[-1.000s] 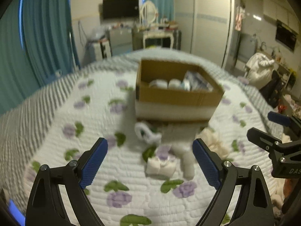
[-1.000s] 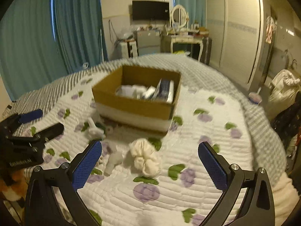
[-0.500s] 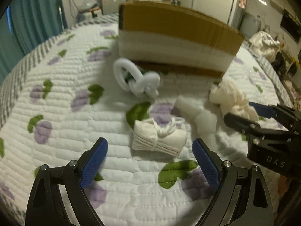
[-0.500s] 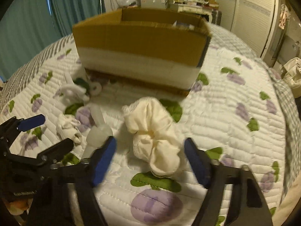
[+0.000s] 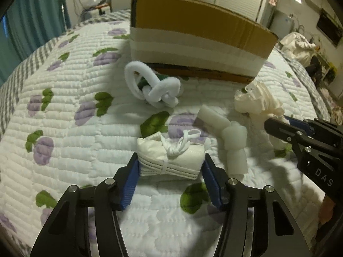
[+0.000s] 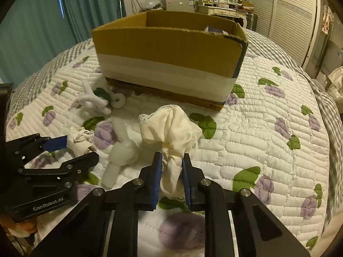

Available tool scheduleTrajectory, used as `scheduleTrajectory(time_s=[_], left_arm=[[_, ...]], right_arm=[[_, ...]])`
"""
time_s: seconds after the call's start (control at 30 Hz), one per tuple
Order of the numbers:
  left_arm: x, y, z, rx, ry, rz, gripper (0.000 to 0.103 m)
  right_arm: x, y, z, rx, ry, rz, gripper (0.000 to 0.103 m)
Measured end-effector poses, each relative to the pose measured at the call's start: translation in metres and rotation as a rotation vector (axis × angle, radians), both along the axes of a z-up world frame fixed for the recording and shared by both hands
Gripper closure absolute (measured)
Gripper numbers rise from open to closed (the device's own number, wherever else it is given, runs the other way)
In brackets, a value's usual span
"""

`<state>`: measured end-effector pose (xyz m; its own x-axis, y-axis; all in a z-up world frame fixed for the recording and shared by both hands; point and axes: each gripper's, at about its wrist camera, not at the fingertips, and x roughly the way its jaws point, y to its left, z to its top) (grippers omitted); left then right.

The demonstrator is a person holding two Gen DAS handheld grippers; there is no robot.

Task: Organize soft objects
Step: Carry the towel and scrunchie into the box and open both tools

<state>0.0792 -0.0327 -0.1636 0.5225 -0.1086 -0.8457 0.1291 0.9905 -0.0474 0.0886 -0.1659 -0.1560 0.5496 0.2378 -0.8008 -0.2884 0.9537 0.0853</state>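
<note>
My left gripper (image 5: 170, 165) is shut on a folded white bundle tied with a cord (image 5: 170, 157), which rests on the quilt. The bundle also shows in the right wrist view (image 6: 80, 141). My right gripper (image 6: 171, 162) is shut on a cream crumpled cloth (image 6: 171, 128), also seen in the left wrist view (image 5: 257, 102). A cardboard box (image 5: 199, 40) with a white band stands behind them on the bed; it shows in the right wrist view (image 6: 169, 49) with items inside.
A knotted white rope loop (image 5: 151, 85) lies by the box's front left corner. A white foam strip (image 5: 227, 132) lies between the two grippers. The flowered quilt (image 5: 64, 128) covers the bed; curtains and furniture stand beyond.
Both grippers moved down and forward onto the quilt and closed: the left on the tied white bundle, the right on the cream cloth.
</note>
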Motion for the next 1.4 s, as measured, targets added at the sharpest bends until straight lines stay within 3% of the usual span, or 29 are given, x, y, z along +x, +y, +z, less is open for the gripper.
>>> scheduleTrajectory(time_s=[0.4,0.73,0.93,1.1,1.4], left_arm=[[-0.025,0.008,0.071,-0.006,-0.135,-0.022,0.047],[-0.004,0.007,0.134,-0.011,-0.279,-0.061,0.047],[0.038,0.002,0.159,-0.021,-0.338,-0.078,0.047],[0.08,-0.002,0.162,-0.011,-0.366,-0.089,0.048],[0.172,-0.006,0.137,0.014,-0.346,-0.095,0.048]], right_arm=[[-0.031,0.005,0.061,0.026,-0.1,0.01,0.086],[-0.035,0.007,0.13,0.048,-0.229,0.008,0.086],[-0.004,0.002,0.164,0.095,-0.288,-0.016,0.086],[0.037,0.002,0.181,0.124,-0.313,-0.027,0.086],[0.128,0.008,0.164,0.129,-0.283,-0.057,0.086]])
